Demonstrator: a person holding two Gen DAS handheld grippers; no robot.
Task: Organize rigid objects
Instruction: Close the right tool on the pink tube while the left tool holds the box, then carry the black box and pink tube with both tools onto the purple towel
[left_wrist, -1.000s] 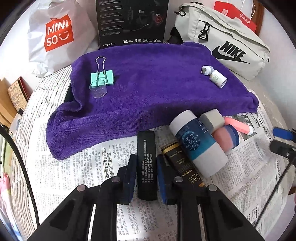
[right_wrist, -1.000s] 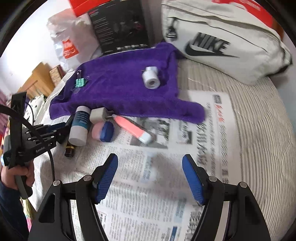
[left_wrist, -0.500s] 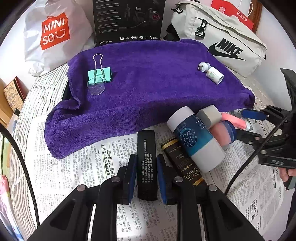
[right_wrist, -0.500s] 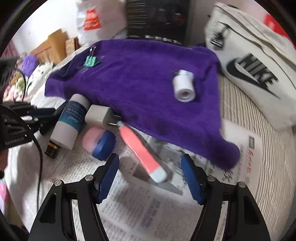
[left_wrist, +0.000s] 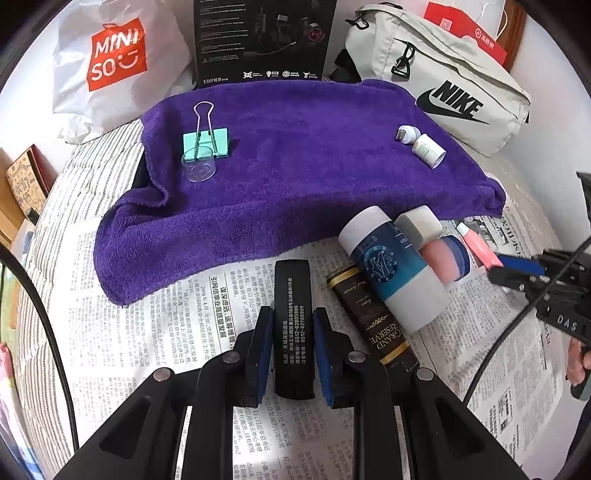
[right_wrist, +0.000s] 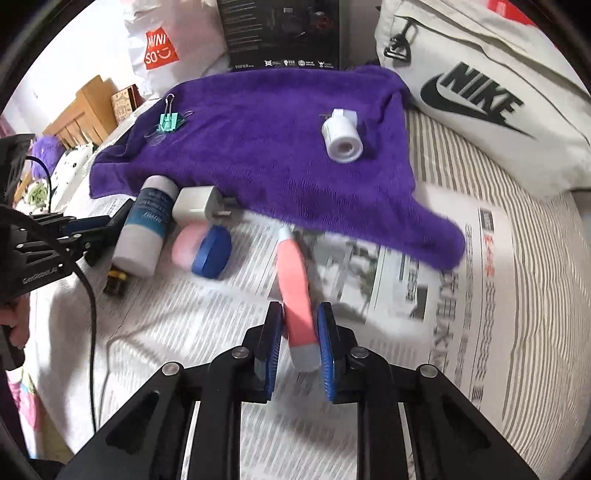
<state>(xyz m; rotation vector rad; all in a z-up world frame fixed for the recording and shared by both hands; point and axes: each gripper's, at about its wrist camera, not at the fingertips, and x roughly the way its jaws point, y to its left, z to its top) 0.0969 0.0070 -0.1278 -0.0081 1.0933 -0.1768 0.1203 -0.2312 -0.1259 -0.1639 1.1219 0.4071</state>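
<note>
- Both pick-ups are judged to be in hand at once: two rigid items are gripped on the newspaper (left_wrist: 140, 332) spread over the striped bed, and neither has yet reached the purple towel (left_wrist: 295, 166).
- At the left, the left gripper (left_wrist: 293, 347) is seen clamped narrow on a flat black bar (left_wrist: 291, 314) with white print, matte and hard-edged, pointing to 12 o'clock toward the towel.
- At 11 o'clock from it, a mint binder clip (left_wrist: 205, 142) with wire handles and a clear round cap (left_wrist: 199, 168) are seen lying on the plush towel.
- Just right of the bar, a dark glossy tube (left_wrist: 373, 321) with gold lettering lies touching a white cylindrical bottle (left_wrist: 388, 266) with a blue label.
- Beside the bottle, a white boxy plug adapter (left_wrist: 419, 225) and a pink round case (left_wrist: 445, 258) with a blue lid are packed close together.
- At 1 o'clock on the towel, a small white bottle (left_wrist: 428, 149) is seen lying on its side.
- At the right, the right gripper (right_wrist: 299, 343) is seen just closing on a slim pink tube (right_wrist: 295, 295) with a pale cap, the pads pressed to its smooth sides.
- Next, a straight lift is called for, then a carry toward 12 o'clock onto the towel, it is judged.
- The pink tube is gripped near its capped end, so some swing should be expected.
</note>
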